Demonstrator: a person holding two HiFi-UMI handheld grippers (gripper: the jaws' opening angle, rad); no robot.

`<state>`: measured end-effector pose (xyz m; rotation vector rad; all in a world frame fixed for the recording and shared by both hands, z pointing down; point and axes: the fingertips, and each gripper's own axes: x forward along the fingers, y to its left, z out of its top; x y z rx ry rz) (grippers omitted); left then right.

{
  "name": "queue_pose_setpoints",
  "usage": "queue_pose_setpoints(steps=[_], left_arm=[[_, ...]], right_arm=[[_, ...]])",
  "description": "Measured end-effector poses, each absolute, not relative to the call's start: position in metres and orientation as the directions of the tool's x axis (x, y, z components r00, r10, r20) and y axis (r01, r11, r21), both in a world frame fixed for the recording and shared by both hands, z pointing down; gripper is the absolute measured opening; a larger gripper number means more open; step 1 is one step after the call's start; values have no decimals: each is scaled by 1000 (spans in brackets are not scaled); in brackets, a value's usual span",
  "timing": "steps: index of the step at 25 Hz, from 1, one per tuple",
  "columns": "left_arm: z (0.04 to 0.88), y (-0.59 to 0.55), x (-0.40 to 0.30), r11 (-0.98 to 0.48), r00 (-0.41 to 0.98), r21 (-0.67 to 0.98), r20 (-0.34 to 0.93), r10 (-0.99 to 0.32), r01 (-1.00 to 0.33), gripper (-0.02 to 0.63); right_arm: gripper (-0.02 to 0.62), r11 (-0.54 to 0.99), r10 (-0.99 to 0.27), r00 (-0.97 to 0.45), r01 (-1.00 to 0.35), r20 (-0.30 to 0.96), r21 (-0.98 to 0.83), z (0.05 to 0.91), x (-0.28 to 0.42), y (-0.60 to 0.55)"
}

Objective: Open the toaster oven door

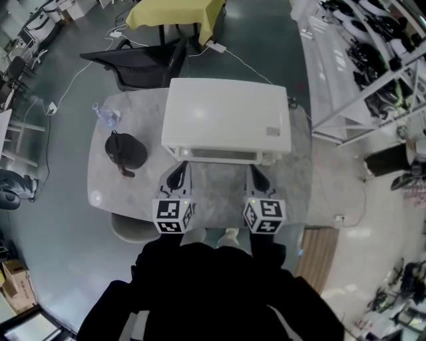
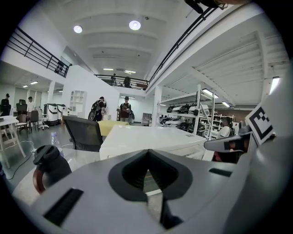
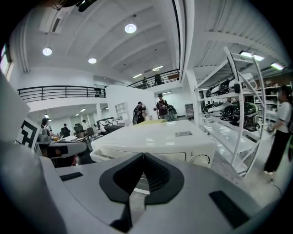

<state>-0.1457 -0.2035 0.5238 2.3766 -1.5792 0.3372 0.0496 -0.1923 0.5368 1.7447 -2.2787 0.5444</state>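
Observation:
The white toaster oven (image 1: pixel 226 116) stands on the grey marble table (image 1: pixel 293 180), its front facing me and its door (image 1: pixel 219 155) closed. My left gripper (image 1: pixel 176 176) hovers just before the left part of the door, and my right gripper (image 1: pixel 258 178) before the right part; neither touches it. Both are shut with nothing between their jaws. In the left gripper view the left gripper (image 2: pixel 148 157) points at the toaster oven (image 2: pixel 151 137). In the right gripper view the right gripper (image 3: pixel 143 160) faces the toaster oven (image 3: pixel 155 135) with its round knob (image 3: pixel 201 160) at right.
A black jug (image 1: pixel 125 151) and a water bottle (image 1: pixel 106 114) stand on the table's left part. A black office chair (image 1: pixel 140 66) and a yellow-covered table (image 1: pixel 176 13) are behind. White shelving (image 1: pixel 373 86) runs along the right. A person (image 3: pixel 279 132) stands by it.

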Motion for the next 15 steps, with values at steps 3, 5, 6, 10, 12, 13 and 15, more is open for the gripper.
queue_pose_setpoints(steps=[3, 5, 6, 10, 12, 13, 15], left_arm=[[532, -212, -148, -365, 373, 93, 357, -856, -927, 3], [537, -216, -151, -354, 362, 92, 368, -856, -931, 3], [539, -218, -153, -348, 356, 91, 373, -857, -933, 3], [545, -224, -157, -339, 345, 85, 387, -855, -937, 3], [548, -226, -158, -334, 340, 85, 392, -855, -939, 3], [548, -227, -159, -332, 338, 86, 393, -855, -940, 3], [549, -229, -159, -330, 336, 86, 400, -853, -940, 3]], right_arm=[[3, 212, -877, -255, -966, 407, -148, 544, 53, -199], [3, 202, -877, -244, -969, 414, -143, 546, 55, -202], [3, 196, -878, -237, -971, 415, -139, 547, 57, -204], [3, 179, -881, -219, -975, 420, -132, 549, 61, -210], [3, 172, -877, -214, -976, 430, -134, 552, 63, -211], [3, 168, -875, -211, -976, 437, -136, 554, 65, -212], [3, 161, -868, -206, -977, 451, -136, 557, 67, -214]])
